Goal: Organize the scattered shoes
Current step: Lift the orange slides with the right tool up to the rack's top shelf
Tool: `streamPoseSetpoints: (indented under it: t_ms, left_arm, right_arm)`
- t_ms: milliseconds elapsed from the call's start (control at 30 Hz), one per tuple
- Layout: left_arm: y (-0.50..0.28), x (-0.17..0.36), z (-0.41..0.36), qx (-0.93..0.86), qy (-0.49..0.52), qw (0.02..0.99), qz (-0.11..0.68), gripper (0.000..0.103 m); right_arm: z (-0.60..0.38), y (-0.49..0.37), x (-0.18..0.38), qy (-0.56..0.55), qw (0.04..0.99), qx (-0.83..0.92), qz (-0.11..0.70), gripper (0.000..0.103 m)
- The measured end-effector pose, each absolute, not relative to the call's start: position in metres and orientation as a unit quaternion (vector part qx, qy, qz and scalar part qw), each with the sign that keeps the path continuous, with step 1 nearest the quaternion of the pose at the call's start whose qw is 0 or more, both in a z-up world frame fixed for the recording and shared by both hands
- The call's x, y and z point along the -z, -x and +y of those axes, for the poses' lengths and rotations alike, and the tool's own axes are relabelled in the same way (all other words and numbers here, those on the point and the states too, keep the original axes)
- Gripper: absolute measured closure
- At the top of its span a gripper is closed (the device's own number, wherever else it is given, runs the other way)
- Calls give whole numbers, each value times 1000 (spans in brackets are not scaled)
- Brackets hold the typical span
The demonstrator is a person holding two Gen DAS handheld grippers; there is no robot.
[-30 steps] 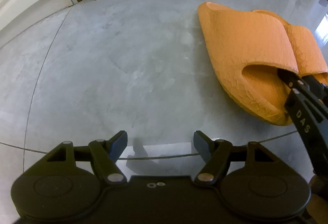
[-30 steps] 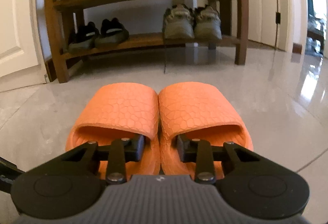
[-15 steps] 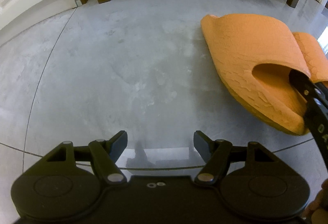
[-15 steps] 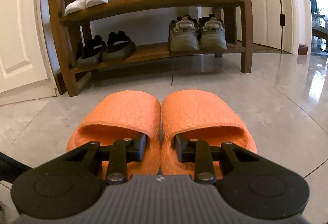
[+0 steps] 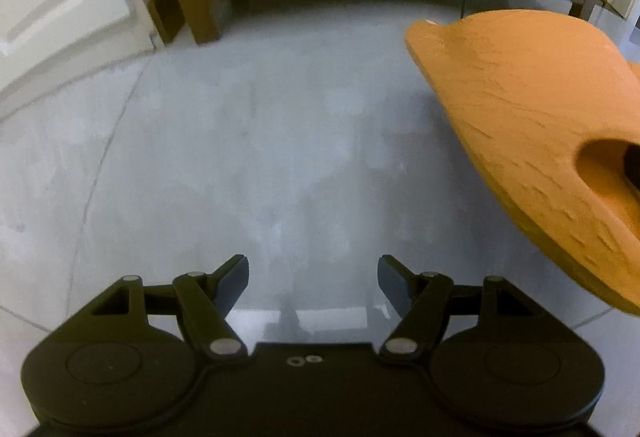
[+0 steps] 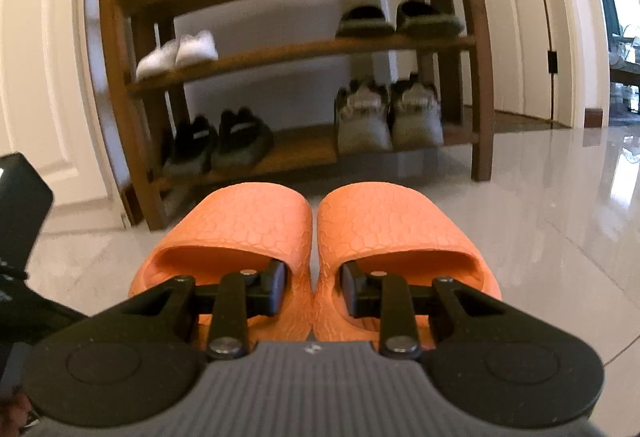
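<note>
My right gripper is shut on a pair of orange slippers. One finger sits inside the left slipper, the other inside the right slipper, and they pinch the two inner walls together. The pair hangs off the grey floor, toes toward the wooden shoe rack. In the left wrist view the near orange slipper floats at the right, sole side toward me. My left gripper is open over bare floor with nothing between its fingers.
The rack holds white sneakers, dark slides, black shoes and grey sneakers. White doors flank it. Glossy tiled floor spreads to the right. The left gripper's body shows at the left edge.
The orange slippers have risen off the floor in the right gripper's hold, and higher rack shelves have come into view. The left gripper has lifted and tilted toward the rack, still open.
</note>
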State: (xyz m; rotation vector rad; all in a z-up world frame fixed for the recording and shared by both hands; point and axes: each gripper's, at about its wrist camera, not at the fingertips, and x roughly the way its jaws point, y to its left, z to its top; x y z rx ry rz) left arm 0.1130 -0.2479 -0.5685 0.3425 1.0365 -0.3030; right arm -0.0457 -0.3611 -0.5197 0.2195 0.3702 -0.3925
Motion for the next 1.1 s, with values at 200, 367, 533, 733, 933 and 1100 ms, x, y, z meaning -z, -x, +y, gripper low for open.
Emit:
streamPoseSetpoints:
  t_ms: [200,367,533,733,933,1100]
  left_arm:
    - [-133,530,-257,145,-151,851,481,32]
    - [-145,487,-262,151,-137,855,477,32]
    - [-153,442,-273,170,-134,857,467,32]
    - [-154,375,-287,202,-149,867,430,32]
    - [-157,320,-292,229,-144,872,408,32]
    - [-169,273,-297,233,-125,883,389,32]
  right_arm:
    - [-364,39,477,-91,961,201,164,71]
    - [-365,33,439,-86,963,211,144,71]
    - [-363,27,399,-78,964,221,126,71]
    - [-363,31,341,-64,963,246,87,71]
    - [-361,32,283,-35,965,252,55,70]
    - [-366,24,234,-29,967,251,24,70]
